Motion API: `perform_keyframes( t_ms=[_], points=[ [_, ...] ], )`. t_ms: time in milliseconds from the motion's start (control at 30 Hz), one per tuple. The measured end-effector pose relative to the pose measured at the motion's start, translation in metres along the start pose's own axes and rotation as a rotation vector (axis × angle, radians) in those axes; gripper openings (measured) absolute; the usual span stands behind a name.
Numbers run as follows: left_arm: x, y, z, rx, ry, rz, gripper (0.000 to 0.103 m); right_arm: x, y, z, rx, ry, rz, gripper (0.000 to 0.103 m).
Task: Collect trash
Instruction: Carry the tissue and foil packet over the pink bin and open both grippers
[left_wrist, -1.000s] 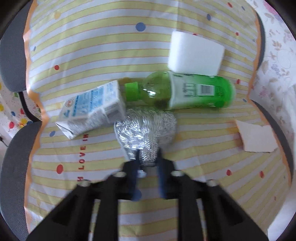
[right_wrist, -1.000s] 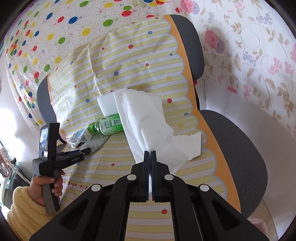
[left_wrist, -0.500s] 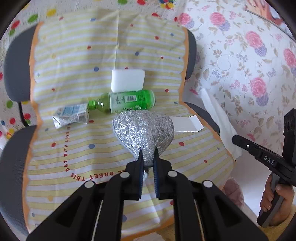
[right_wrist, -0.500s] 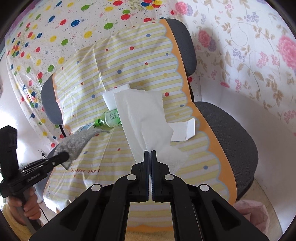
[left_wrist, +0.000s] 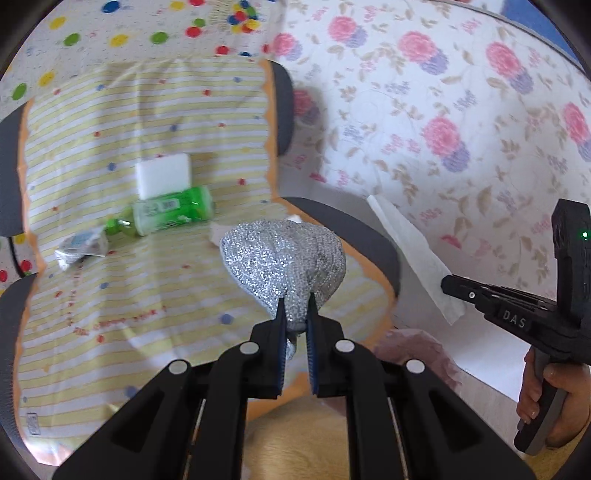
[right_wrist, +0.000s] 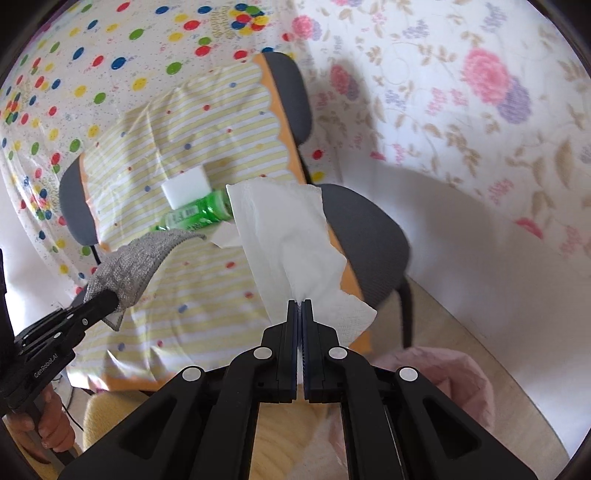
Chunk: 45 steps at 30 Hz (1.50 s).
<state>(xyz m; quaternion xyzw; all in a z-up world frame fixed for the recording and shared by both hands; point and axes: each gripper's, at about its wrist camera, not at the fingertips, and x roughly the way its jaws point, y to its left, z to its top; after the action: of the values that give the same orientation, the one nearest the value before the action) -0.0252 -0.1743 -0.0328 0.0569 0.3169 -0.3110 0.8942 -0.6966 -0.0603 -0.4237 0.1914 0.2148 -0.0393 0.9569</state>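
While your left gripper (left_wrist: 295, 302) pinches the silver scrubbing cloth (left_wrist: 284, 258) in the air over the chair seat (left_wrist: 354, 236), your right gripper (right_wrist: 299, 308) is clamped tight on a white tissue (right_wrist: 284, 236). Green bottle (left_wrist: 170, 214), white sponge (left_wrist: 162, 177) and crushed carton (left_wrist: 81, 247) lie on the striped cover (left_wrist: 147, 295).

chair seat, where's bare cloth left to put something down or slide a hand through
Free: the striped cloth in front of the bottle and carton, toward the near edge. Also the cloth up the backrest above the white block. Crowded: the back of the seat, where block, bottle and carton cluster, with a paper scrap beside them.
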Motion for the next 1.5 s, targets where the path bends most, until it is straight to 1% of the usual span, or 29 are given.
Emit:
perform_keyframes(
  t_ms=[133,233,333,400,433,533,600,633,667,733,900,1100,1167,1233,1333,1433,1500],
  points=[
    [0.011,-0.025,-0.013,0.034,0.035,-0.069,0.008,-0.003,-0.032,-0.035,0.042,0.059,-0.068,0.003],
    [0.021,-0.039,-0.021,0.056,0.065,-0.099,0.008,0.004,-0.055,-0.059,0.1,0.121,-0.112,0.003],
    [0.027,-0.046,-0.026,0.061,0.082,-0.109,0.008,0.012,-0.073,-0.079,0.15,0.17,-0.151,0.003],
    [0.031,-0.05,-0.029,0.065,0.095,-0.116,0.008,0.021,-0.083,-0.088,0.183,0.198,-0.16,0.004],
    [0.034,-0.052,-0.03,0.068,0.102,-0.124,0.008,0.026,-0.089,-0.091,0.199,0.211,-0.166,0.007],
    [0.038,-0.056,-0.034,0.076,0.113,-0.133,0.008,0.036,-0.102,-0.095,0.23,0.231,-0.17,0.008],
    [0.041,-0.059,-0.036,0.087,0.124,-0.138,0.008,0.04,-0.107,-0.097,0.246,0.241,-0.171,0.016],
    [0.042,-0.06,-0.036,0.088,0.129,-0.139,0.008,0.042,-0.108,-0.096,0.252,0.242,-0.163,0.025],
    [0.043,-0.061,-0.037,0.089,0.134,-0.142,0.008,0.041,-0.109,-0.095,0.252,0.237,-0.158,0.031],
    [0.045,-0.062,-0.038,0.092,0.139,-0.146,0.008,0.039,-0.108,-0.093,0.24,0.226,-0.169,0.034],
    [0.045,-0.069,-0.037,0.112,0.138,-0.154,0.008,0.026,-0.111,-0.086,0.257,0.185,-0.162,0.034],
    [0.046,-0.082,-0.033,0.151,0.141,-0.181,0.008,-0.004,-0.113,-0.07,0.273,0.092,-0.158,0.034],
    [0.048,-0.093,-0.027,0.182,0.135,-0.193,0.008,-0.014,-0.114,-0.064,0.271,0.059,-0.156,0.034],
    [0.049,-0.107,-0.021,0.216,0.12,-0.222,0.008,-0.024,-0.114,-0.058,0.27,0.026,-0.154,0.034],
    [0.056,-0.127,-0.017,0.242,0.132,-0.288,0.008,-0.039,-0.114,-0.052,0.266,-0.017,-0.158,0.034],
    [0.067,-0.146,-0.024,0.277,0.168,-0.332,0.008,-0.053,-0.118,-0.05,0.266,-0.05,-0.172,0.034],
    [0.078,-0.157,-0.031,0.295,0.207,-0.358,0.009,-0.058,-0.12,-0.05,0.269,-0.059,-0.18,0.034]
  ],
)
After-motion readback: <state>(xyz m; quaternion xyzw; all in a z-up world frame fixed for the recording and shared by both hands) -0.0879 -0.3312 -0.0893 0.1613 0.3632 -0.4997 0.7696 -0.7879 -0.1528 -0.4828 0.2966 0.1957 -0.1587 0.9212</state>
